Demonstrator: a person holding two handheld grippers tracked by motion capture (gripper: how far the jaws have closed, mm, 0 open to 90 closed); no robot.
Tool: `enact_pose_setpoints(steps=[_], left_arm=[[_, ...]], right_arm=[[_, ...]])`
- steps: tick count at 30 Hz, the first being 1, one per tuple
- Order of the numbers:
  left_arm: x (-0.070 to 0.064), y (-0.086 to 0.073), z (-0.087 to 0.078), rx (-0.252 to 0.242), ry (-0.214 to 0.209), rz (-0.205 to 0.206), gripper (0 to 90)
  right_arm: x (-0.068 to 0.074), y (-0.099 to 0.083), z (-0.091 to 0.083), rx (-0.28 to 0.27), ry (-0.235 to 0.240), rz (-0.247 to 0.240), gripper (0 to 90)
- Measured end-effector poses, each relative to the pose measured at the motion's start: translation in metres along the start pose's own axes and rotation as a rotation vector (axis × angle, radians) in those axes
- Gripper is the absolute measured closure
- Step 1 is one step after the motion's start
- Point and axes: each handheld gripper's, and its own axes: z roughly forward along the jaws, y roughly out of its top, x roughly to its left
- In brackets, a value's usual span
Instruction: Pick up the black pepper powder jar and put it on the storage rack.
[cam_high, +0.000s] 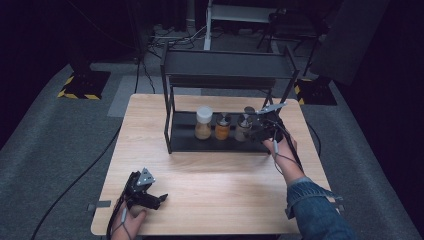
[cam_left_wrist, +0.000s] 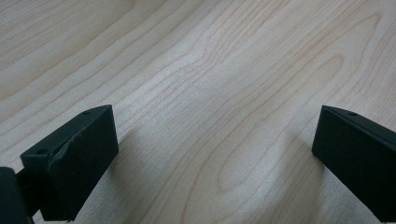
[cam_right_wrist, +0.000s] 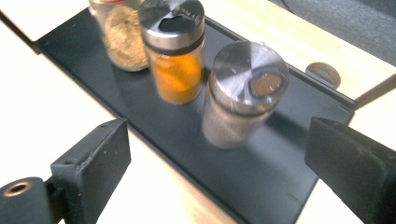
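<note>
Right gripper (cam_high: 260, 129): held at the front right of the rack's lower shelf, toward three o'clock of the table; its jaws are spread wide and nothing is gripped between them, as is seen in the right gripper view (cam_right_wrist: 217, 163).
Nearest jar (cam_right_wrist: 240, 95): a shaker with a silver cap and greyish-brown contents is stood upright on the lower shelf, framed between the open jaws but apart from both; in the high view (cam_high: 243, 127) it is found just at nine o'clock of the right gripper.
Orange jar (cam_right_wrist: 175, 51): a silver-capped jar of orange powder is stood just beside the nearest jar, at its eleven o'clock in the right gripper view; it is the middle of the row in the high view (cam_high: 222, 127).
White-capped jar (cam_high: 203, 123): placed at the left end of the row, filled with tan contents; three jars are thus lined along the shelf.
Rack (cam_high: 176, 142): a black two-tier rack is set on the far half of the table, around twelve o'clock; its lower shelf (cam_right_wrist: 261, 182) is seen as a flat black tray.
Left gripper (cam_high: 152, 199): rested low at about seven o'clock of the table, well apart from the rack; its jaws are held wide over bare wood (cam_left_wrist: 215, 116).
Table (cam_high: 220, 200): light wood.
</note>
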Motion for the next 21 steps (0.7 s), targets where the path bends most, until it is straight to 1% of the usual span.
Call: enact_pose_setpoints(steps=[6, 10, 13, 21], left_arm=[[0.0, 0.0, 0.0, 0.0, 0.001, 0.001, 0.0], [0.0, 0.0, 0.0, -0.001, 0.001, 0.0, 0.0], [0.0, 0.0, 0.0, 0.0, 0.0, 0.0, 0.0], [0.0, 0.0, 0.0, -0.001, 0.001, 0.0, 0.0]], right_arm=[[0.001, -0.017, -0.027, -0.019, 0.002, -0.02, 4.6], [0.003, -0.027, -0.04, -0.028, 0.002, -0.03, 3.5], [0.003, -0.035, -0.045, -0.03, 0.011, -0.028, 1.7], [0.01, -0.054, -0.057, -0.039, 0.012, -0.034, 1.0]])
